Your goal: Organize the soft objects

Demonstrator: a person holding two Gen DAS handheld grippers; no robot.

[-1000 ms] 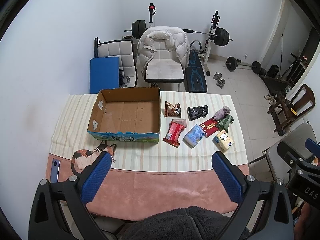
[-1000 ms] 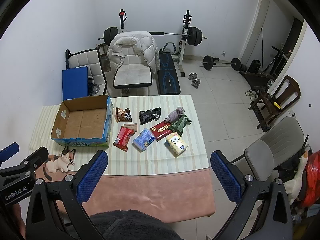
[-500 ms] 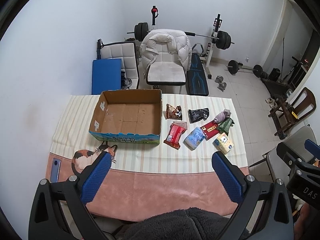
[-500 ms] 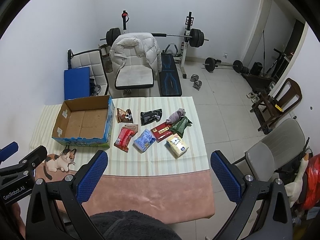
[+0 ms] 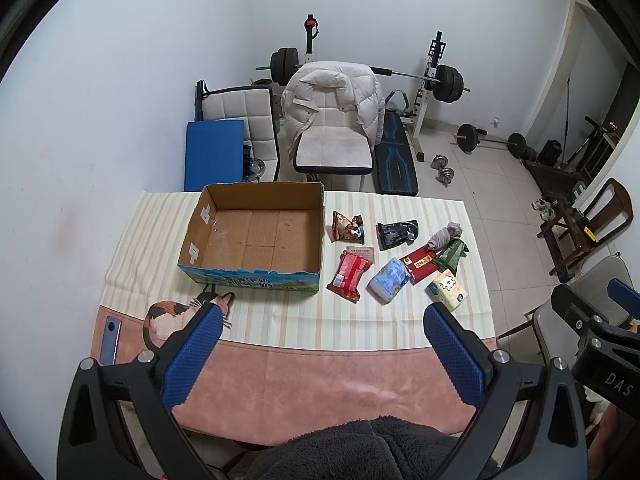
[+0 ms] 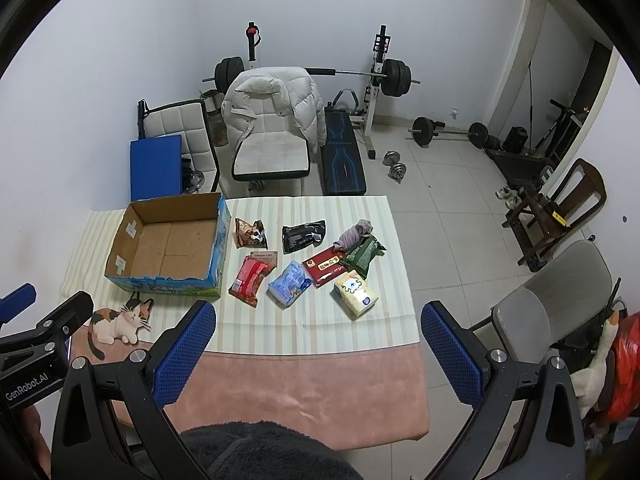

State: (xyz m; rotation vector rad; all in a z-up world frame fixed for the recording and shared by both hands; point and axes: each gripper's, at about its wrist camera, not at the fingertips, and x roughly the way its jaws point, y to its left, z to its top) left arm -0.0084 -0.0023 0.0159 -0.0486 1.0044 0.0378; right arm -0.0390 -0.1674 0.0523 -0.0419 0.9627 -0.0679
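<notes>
Soft packs [image 5: 390, 282] beside empty box [image 5: 256, 236]; both jaws wide, high above.

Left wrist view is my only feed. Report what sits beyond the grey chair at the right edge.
Observer: The right wrist view shows a white goose-shaped plush toy and what looks like a red bag beside the grey folding chair.
Operator: Describe the outer box wall that faces the red snack packet.
Observer: That outer wall of the open brown cardboard box is printed blue.
Operator: Check the cat picture that my left gripper partly covers.
Observer: The calico cat picture shows whole here, face towards the camera, white front paws stretched out.
</notes>
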